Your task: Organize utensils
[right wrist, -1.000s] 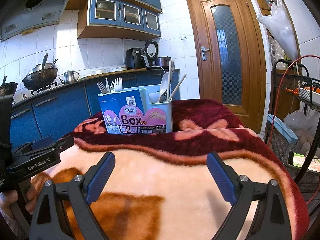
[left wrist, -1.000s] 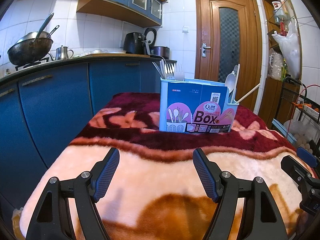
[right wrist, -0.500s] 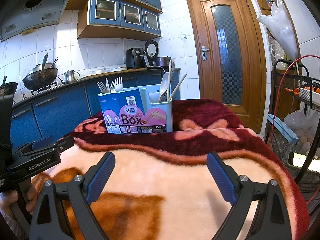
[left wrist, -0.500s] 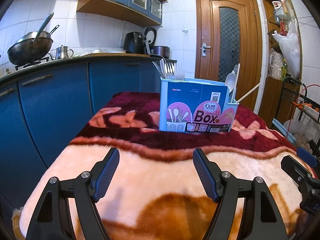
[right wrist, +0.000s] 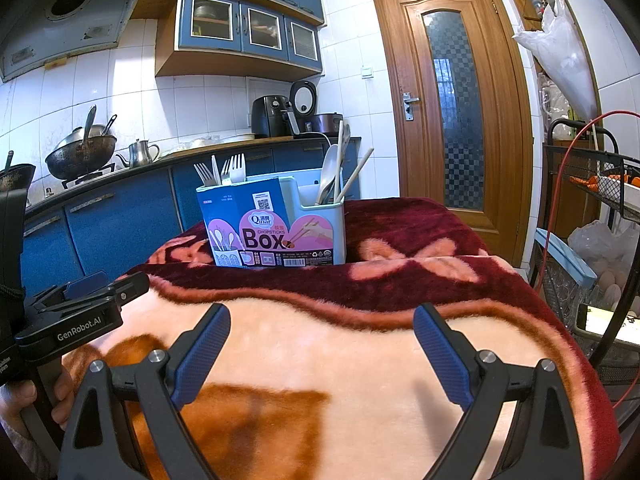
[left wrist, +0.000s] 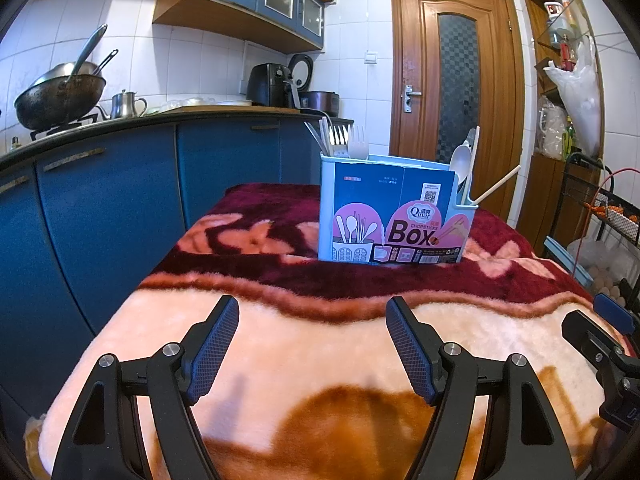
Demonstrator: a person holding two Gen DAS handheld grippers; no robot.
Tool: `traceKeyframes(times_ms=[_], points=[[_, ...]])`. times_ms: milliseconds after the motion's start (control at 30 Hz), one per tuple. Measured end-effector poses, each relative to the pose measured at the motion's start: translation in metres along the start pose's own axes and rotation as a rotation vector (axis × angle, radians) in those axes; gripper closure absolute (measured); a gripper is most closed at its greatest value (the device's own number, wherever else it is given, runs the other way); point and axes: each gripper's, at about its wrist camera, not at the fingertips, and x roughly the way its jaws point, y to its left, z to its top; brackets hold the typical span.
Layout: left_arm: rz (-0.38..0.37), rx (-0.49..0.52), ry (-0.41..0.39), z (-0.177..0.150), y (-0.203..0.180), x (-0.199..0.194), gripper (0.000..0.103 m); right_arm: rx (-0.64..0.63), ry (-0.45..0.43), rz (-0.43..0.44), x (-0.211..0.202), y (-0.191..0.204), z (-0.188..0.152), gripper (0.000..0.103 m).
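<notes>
Both grippers are hovering low over the near end of the bench: the left gripper is standing with its jaws spread wide and nothing between its ribbed dark-blue pads, and the right gripper is likewise gaping and holding nothing, its pads a brighter blue on black plastic arms. Under them a plush blanket is covering the bench, its fluffy pile running from pale peach with an orange-brown patch near the grippers to deep maroon with pink flower shapes farther off. Well beyond the fingertips, on the maroon part and roughly straight ahead of both grippers, a pale blue plastic utensil box is standing upright, wrapped in a printed card sleeve reading "Box". White plastic forks are sticking up from its left compartment, while white spoons and a thin pale chopstick are leaning in the right one. Behind it, blue kitchen cabinets are lining the wall.
</notes>
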Motion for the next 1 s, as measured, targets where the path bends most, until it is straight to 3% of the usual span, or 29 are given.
traceKeyframes(times_ms=[1000], points=[[-0.001,-0.002,0.003,-0.0022,-0.0002,0.0005,0.026,0.001,0.001,0.0,0.0002,0.0,0.0005,0.008]])
